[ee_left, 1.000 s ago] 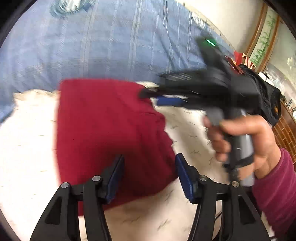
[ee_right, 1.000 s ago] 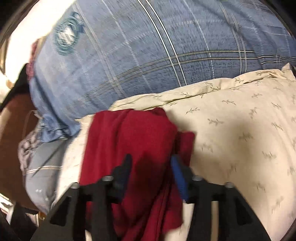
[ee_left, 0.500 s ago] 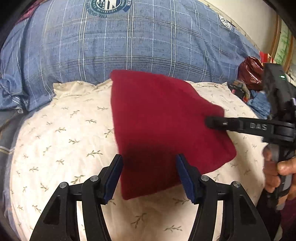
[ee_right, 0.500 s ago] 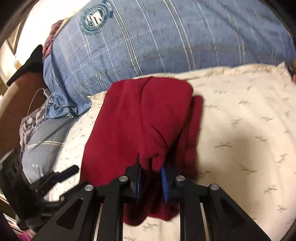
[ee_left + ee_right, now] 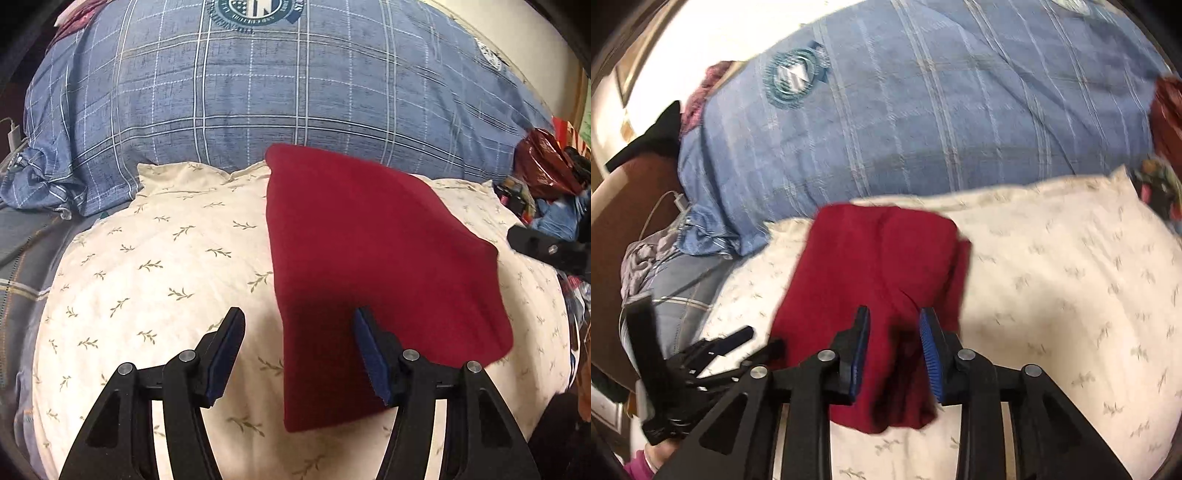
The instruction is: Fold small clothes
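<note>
My right gripper (image 5: 894,350) fills the bottom centre of the frame, its jaws having just opened a little; the red cloth (image 5: 882,280) lies between the blue pads, which stand apart from it. The cloth is folded on the cream pillow (image 5: 1052,280), which spreads across the lower right. Behind it, the blue checked quilt (image 5: 905,110) takes up the top of the frame. At lower left my left gripper (image 5: 753,343) points in toward the cloth's edge, jaws parted, with a bit of pink sleeve (image 5: 637,467) below it. The picture is blurred
</note>
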A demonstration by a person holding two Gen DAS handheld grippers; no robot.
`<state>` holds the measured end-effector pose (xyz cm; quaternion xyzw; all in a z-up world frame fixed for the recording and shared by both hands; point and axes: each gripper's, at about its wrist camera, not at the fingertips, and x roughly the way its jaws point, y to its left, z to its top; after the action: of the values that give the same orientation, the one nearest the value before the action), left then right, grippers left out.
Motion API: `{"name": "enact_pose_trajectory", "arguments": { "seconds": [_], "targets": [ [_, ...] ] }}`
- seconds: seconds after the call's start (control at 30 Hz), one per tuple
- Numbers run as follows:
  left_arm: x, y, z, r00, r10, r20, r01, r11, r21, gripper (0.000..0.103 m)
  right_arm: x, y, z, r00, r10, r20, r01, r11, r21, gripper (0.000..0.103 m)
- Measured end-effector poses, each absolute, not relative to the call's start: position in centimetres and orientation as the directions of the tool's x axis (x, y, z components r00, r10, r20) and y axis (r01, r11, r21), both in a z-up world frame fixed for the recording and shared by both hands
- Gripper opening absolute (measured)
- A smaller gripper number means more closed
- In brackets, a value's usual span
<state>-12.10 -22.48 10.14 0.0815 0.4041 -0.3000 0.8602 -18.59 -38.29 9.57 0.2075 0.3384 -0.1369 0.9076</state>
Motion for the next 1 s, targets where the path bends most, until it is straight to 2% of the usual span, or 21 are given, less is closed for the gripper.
{"name": "enact_pose_trajectory", "arguments": {
  "seconds": [0.1,0.13,0.23,0.3,0.37,0.53,0.63,1.0],
  "targets": [
    [-11.3,-22.8,9.7,0.499,-0.449,-0.741,0.564,0.818,-0.116,0.066,-16.3,-37.3,8.9,0.717,-0.114,-0.688,0.366,0.901,0.233,0.032],
    [-11.1,-22.8,9.5,0.499,-0.449,-0.741,0.561,0.819,-0.118,0.068,-15.8,-37.3,8.5,0.709,-0.121,-0.695,0.367,0.904,0.217,0.029],
    [-10.5,-23.2,9.0,0.498,-0.442,-0.746,0.555,0.823,-0.117,0.074,-14.0,-38.1,6.3,0.646,-0.194,-0.739,0.413,0.902,0.123,0.027],
    [-10.3,-23.4,8.7,0.495,-0.448,-0.744,0.559,0.82,-0.121,0.076,-13.5,-39.4,4.7,0.607,-0.197,-0.77,0.441,0.89,0.121,0.026],
    [-10.2,-23.6,8.6,0.499,-0.447,-0.743,0.563,0.818,-0.114,0.077,-13.4,-40.5,3.9,0.618,-0.169,-0.768,0.453,0.875,0.172,0.026],
    [-10.0,-23.7,8.3,0.495,-0.452,-0.742,0.567,0.815,-0.119,0.077,-13.5,-39.6,4.5,0.603,-0.211,-0.769,0.442,0.891,0.102,0.027],
    [-9.9,-23.4,8.3,0.492,-0.453,-0.743,0.556,0.821,-0.132,0.077,-14.0,-39.5,5.0,0.603,-0.212,-0.769,0.454,0.884,0.112,0.03],
    [-10.9,-22.2,10.2,0.516,-0.455,-0.725,0.538,0.831,-0.139,0.075,-16.0,-37.9,6.6,0.603,-0.231,-0.764,0.45,0.889,0.086,0.031]
  ]
}}
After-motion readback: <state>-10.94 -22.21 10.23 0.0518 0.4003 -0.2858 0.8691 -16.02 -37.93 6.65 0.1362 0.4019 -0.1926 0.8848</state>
